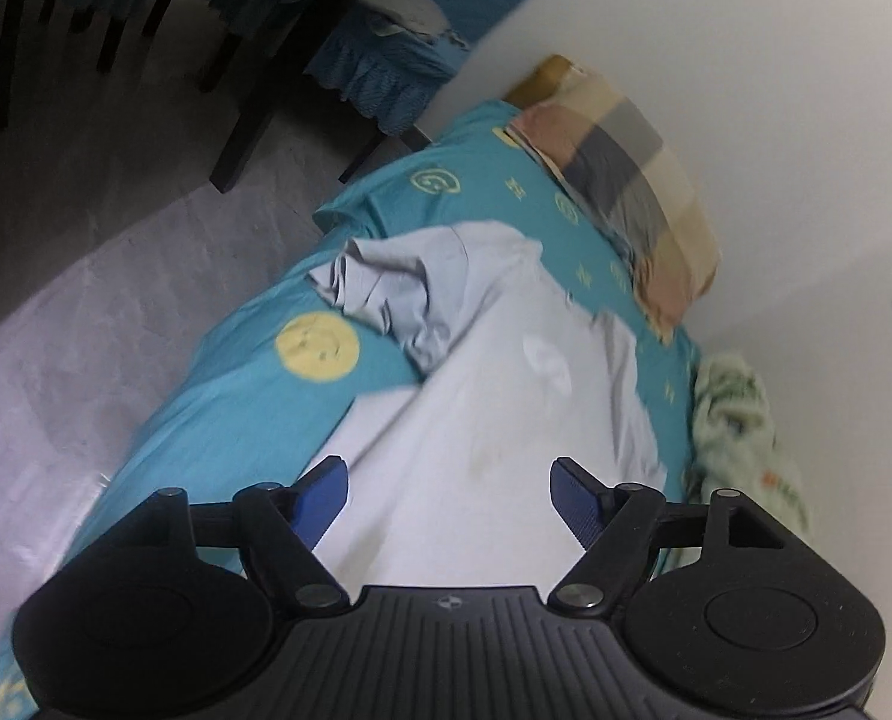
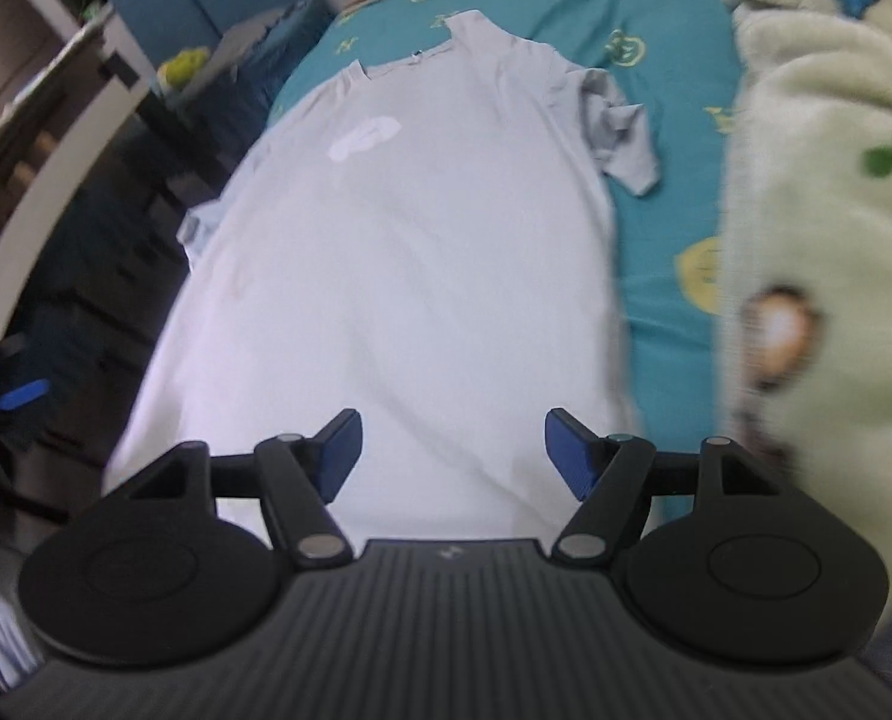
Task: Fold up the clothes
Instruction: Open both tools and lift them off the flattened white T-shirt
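a pale grey t-shirt (image 2: 398, 228) lies spread flat on a bed with a teal sheet (image 2: 655, 18), collar toward the striped pillow (image 1: 625, 180). one sleeve (image 2: 619, 126) is crumpled beside the body of the shirt. a fluffy cream blanket (image 2: 817, 180) is heaped along one side, touching the sheet. only the left wrist view shows the grey floor (image 1: 86, 276) and dark chair legs (image 1: 236, 138); the right wrist view shows a blue seat and shelving (blurred). the left gripper (image 1: 448, 495) and right gripper (image 2: 451, 450) both hover over the shirt's lower part, fingers spread wide, holding nothing.
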